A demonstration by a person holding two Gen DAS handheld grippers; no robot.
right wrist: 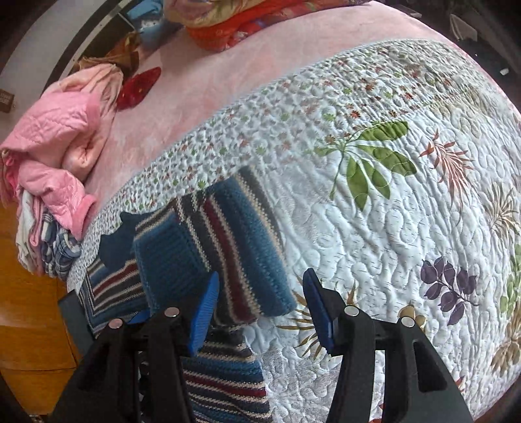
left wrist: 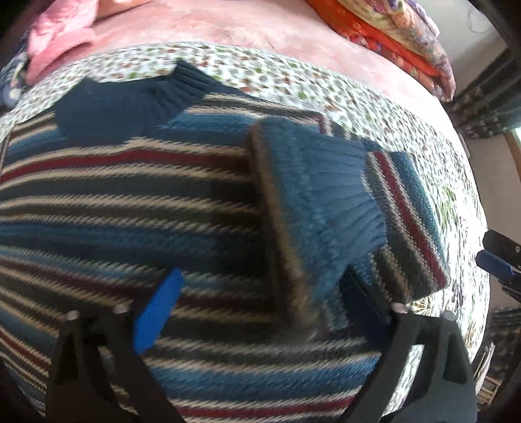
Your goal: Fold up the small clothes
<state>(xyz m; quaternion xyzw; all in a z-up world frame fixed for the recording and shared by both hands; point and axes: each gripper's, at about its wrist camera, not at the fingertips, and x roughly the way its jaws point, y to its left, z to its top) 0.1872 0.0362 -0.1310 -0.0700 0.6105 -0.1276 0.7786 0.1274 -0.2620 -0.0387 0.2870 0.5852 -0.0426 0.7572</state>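
A home bedroom: a bed with a pink sheet carries a floral quilted bedspread. Folded bright blankets lie at the bed's far end, a heap of pink clothes sits on its left edge, and wooden flooring shows beside it.

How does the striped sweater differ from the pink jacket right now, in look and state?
The striped sweater is a knit in blue, grey, cream and dark-red stripes; the pink jacket is plain pink and quilted. The sweater lies spread on the floral quilt with a sleeve folded across its body; the jacket sits crumpled on a pile of other clothes at the bed's edge. The sweater is right under both open grippers; the jacket is beyond them. Both are on the bed.
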